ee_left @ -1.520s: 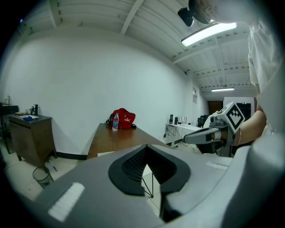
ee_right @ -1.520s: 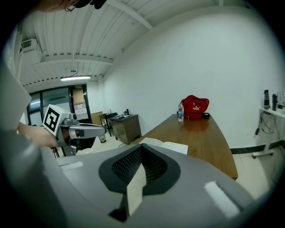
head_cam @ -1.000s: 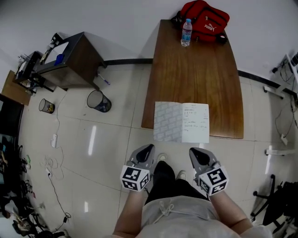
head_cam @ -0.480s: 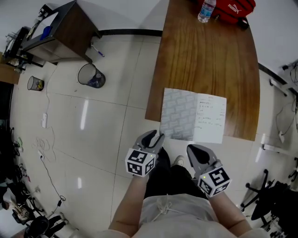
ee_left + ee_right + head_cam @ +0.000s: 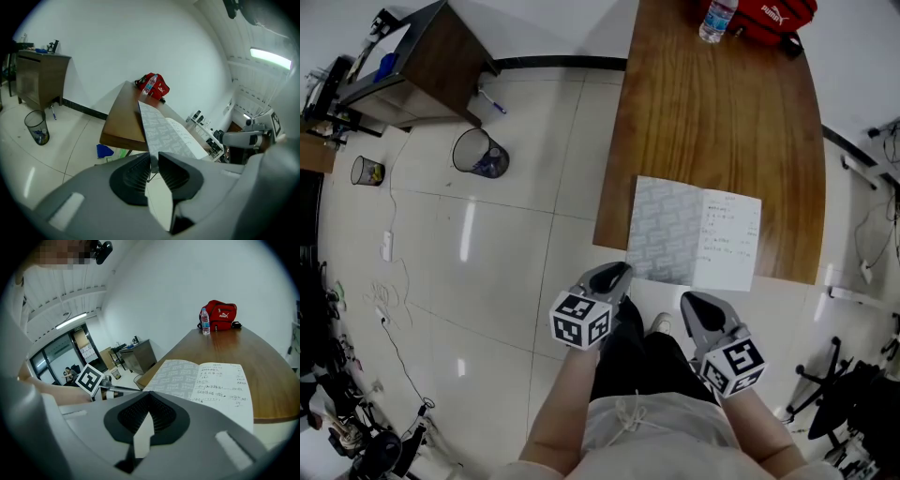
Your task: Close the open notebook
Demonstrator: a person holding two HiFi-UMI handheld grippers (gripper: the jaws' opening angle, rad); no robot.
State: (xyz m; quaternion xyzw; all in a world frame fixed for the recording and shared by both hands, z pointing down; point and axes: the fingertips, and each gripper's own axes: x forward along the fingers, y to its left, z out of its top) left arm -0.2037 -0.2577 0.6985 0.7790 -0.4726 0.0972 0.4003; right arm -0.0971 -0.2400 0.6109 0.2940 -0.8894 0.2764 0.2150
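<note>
The open notebook lies at the near edge of the wooden table, grey patterned cover on the left, written white page on the right. It slightly overhangs the table edge. My left gripper is at the notebook's near left corner. In the left gripper view the patterned cover runs down into the narrow gap of the left gripper, whose jaws are closing. My right gripper hangs below the near edge, shut and holding nothing. In the right gripper view the right gripper points at the notebook.
A water bottle and a red bag stand at the table's far end. A mesh waste bin and a brown cabinet are on the tiled floor to the left. The person's legs and shoes show below the grippers.
Both grippers have come closer to the notebook's near edge. The left one has rolled and now sits at the cover's near left corner. Little has shifted in the last half second.
</note>
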